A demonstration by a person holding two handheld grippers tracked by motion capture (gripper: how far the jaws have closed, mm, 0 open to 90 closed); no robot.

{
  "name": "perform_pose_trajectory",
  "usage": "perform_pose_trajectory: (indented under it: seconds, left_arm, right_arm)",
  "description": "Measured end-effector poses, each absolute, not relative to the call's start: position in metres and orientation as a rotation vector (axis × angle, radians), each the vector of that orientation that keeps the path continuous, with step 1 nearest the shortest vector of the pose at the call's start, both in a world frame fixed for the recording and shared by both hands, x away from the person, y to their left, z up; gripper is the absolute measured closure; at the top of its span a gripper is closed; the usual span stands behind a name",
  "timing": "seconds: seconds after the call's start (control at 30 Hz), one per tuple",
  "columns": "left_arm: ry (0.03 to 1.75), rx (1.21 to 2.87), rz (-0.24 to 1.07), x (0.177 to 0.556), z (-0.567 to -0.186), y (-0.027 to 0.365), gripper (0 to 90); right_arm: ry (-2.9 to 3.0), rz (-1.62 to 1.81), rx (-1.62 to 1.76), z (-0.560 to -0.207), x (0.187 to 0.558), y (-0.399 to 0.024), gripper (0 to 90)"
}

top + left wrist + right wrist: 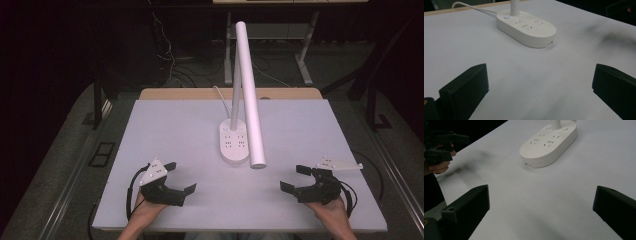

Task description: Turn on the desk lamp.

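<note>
Both grippers, left gripper and right gripper, released, empty; high view alone reveals lamp head above socket base

Lab/workshop, bare white test table, floor cables, dark surrounds

A white-topped table fills the frame's centre over grey carpet, with dark surroundings, tangled cables and metal desk legs along the top.
</note>
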State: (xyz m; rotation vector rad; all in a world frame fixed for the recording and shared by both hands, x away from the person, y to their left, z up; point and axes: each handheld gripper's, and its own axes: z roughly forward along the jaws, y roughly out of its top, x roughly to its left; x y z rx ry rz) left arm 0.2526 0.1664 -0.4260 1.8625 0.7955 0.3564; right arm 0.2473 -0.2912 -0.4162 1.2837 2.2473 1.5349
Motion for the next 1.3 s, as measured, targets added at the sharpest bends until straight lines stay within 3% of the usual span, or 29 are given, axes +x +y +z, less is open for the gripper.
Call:
perform_pose_trajectory:
  seconds: [1.3]
  left_arm:
    - [0.821, 1.842, 0.368, 0.251, -0.425, 0.171, 0.0]
  right_arm:
    - [2.304, 1.491, 1.289, -0.405, 0.248, -0.289, 0.1]
